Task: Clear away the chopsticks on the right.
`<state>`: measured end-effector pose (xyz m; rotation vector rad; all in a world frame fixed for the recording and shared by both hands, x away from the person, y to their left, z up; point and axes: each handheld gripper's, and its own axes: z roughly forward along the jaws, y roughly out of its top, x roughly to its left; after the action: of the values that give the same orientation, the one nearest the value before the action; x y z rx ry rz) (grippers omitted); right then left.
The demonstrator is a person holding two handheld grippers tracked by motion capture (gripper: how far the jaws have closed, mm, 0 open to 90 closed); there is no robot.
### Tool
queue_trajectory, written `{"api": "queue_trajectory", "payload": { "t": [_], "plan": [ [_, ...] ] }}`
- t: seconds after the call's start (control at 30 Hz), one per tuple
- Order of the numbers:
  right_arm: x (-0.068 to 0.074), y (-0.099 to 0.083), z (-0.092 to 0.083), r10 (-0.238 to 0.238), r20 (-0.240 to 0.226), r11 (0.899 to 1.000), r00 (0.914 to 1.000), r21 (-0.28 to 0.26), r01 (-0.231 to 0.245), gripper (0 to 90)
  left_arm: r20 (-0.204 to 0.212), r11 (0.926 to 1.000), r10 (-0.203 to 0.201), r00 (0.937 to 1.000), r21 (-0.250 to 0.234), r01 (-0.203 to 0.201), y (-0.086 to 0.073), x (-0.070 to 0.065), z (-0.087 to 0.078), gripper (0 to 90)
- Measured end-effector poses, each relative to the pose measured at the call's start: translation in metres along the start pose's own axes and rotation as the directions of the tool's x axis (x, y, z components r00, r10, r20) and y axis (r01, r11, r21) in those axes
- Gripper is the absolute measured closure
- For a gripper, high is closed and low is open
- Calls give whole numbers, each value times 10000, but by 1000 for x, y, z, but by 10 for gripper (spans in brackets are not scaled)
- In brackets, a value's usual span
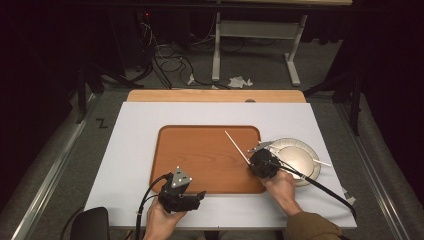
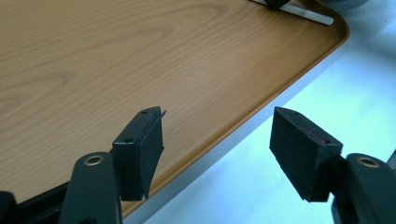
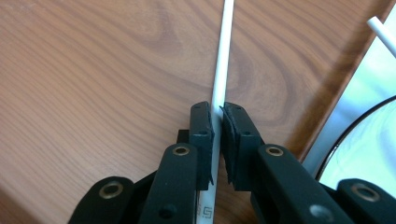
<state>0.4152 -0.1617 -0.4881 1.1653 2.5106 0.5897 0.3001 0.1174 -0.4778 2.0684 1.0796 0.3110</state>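
Note:
A thin white chopstick [image 1: 236, 144] lies slanted over the right part of the wooden tray [image 1: 200, 160]. My right gripper [image 1: 252, 161] is shut on its near end; in the right gripper view the chopstick [image 3: 224, 56] runs up from between the closed pads of the right gripper [image 3: 217, 116] over the wood. A second white chopstick [image 1: 320, 162] rests across the pale plate [image 1: 303, 150] right of the tray. My left gripper [image 1: 201, 194] stands open at the tray's front edge. In its own view the left gripper [image 2: 217, 135] holds nothing above the tray's rounded corner [image 2: 299, 70].
The tray and plate sit on a white mat [image 1: 135, 150] that covers the table. The plate's dark rim [image 3: 359, 126] lies just right of the tray edge in the right gripper view. Cables and a table frame [image 1: 255, 30] are on the floor beyond.

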Motion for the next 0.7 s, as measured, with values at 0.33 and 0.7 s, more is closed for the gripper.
{"api": "queue_trajectory", "payload": {
  "t": [0.33,0.7],
  "plan": [
    [1,-1,-1,-74,-41,10000,10000,14,74,794,44,10000,44,10000,63,-44,1,1,2,348],
    [2,-4,-18,-213,-381,9980,9990,-602,189,755,193,10000,87,9998,20,-87,5,1,5,348]
  ]
}}
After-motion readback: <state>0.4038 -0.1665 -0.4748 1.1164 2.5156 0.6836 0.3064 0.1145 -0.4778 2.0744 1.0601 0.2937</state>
